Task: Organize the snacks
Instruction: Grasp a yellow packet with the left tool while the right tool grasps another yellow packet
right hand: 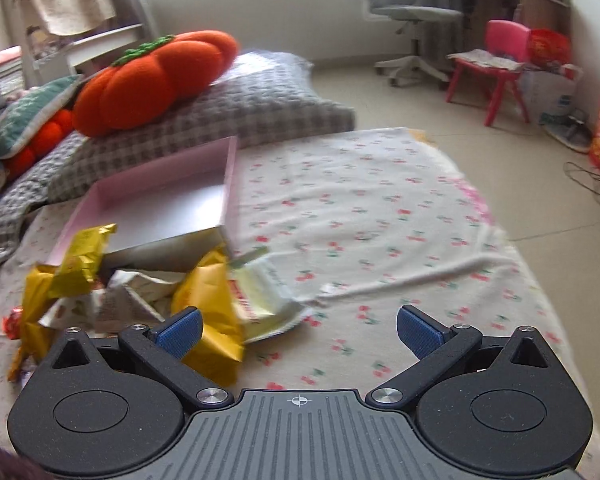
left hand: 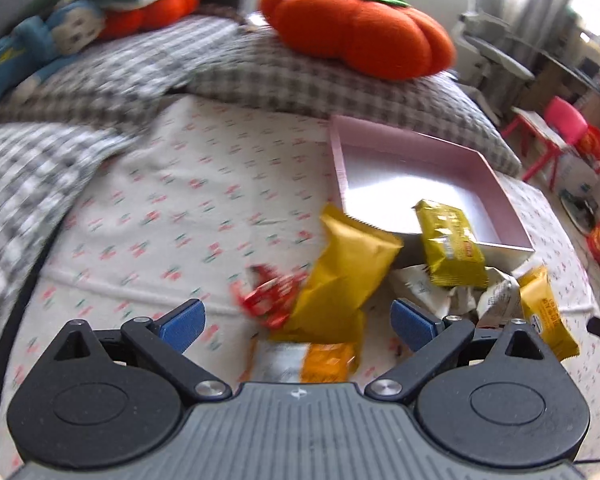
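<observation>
A pile of snack packets lies on the cherry-print bedsheet beside a shallow pink box [left hand: 512,216]. In the left wrist view a large yellow packet [left hand: 348,276] lies between the fingers of my open left gripper [left hand: 298,322], with a red packet [left hand: 266,296] to its left and an orange-and-silver packet [left hand: 304,362] below. A gold packet [left hand: 448,248] leans over the box's near wall. My right gripper [right hand: 298,330] is open and empty over bare sheet; a yellow packet [right hand: 210,312] and a pale packet [right hand: 260,300] lie by its left finger. The pink box [right hand: 230,184] is empty.
A checked pillow [left hand: 300,76] with an orange pumpkin cushion [left hand: 356,28] lies behind the box. A blue plush doll [left hand: 32,48] lies far left. Past the bed edge are a red child's chair [right hand: 496,68], an office chair [right hand: 412,12] and cables on the floor.
</observation>
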The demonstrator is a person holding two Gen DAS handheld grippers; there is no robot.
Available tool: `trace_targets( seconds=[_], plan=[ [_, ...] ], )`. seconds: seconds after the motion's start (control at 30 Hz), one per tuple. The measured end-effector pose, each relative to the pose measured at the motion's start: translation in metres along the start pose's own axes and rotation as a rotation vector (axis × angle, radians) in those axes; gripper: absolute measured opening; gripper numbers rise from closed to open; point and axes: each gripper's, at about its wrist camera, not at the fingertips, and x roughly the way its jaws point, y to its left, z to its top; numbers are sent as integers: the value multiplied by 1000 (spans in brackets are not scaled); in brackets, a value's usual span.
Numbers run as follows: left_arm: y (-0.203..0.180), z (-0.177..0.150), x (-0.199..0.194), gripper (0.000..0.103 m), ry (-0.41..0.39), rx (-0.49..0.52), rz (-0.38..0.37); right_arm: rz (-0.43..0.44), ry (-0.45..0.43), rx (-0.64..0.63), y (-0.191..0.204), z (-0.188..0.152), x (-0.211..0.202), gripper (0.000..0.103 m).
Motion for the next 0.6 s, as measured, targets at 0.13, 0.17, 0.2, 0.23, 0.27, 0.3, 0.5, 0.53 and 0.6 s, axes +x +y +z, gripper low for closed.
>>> trace_targets(
  seconds=[0.13,0.17,0.2,0.23,0.27,0.3,0.5,0.53,0.6],
  plan=[
    [-19,7,29,93,-4,87,-11,81,41,-21,15,5,21,103],
    [-23,8,36,90,1,104,-8,77,51,-38,18,5,26,102],
    [-28,8,42,86,2,125,-5,77,56,-55,22,5,31,100],
    [-31,7,48,84,0,150,2,83,64,-70,25,5,35,98],
    [-36,6,53,79,-3,177,15,95,77,-79,28,4,39,91],
    [-39,4,58,71,-4,201,33,109,95,-86,31,3,43,80],
    [-26,1,65,40,27,170,42,121,142,-80,33,-6,50,37],
    [-20,1,59,40,16,151,25,135,137,-60,29,-6,46,36],
    [-14,2,43,39,-16,136,-2,151,119,-32,24,-2,38,36]
  ],
)
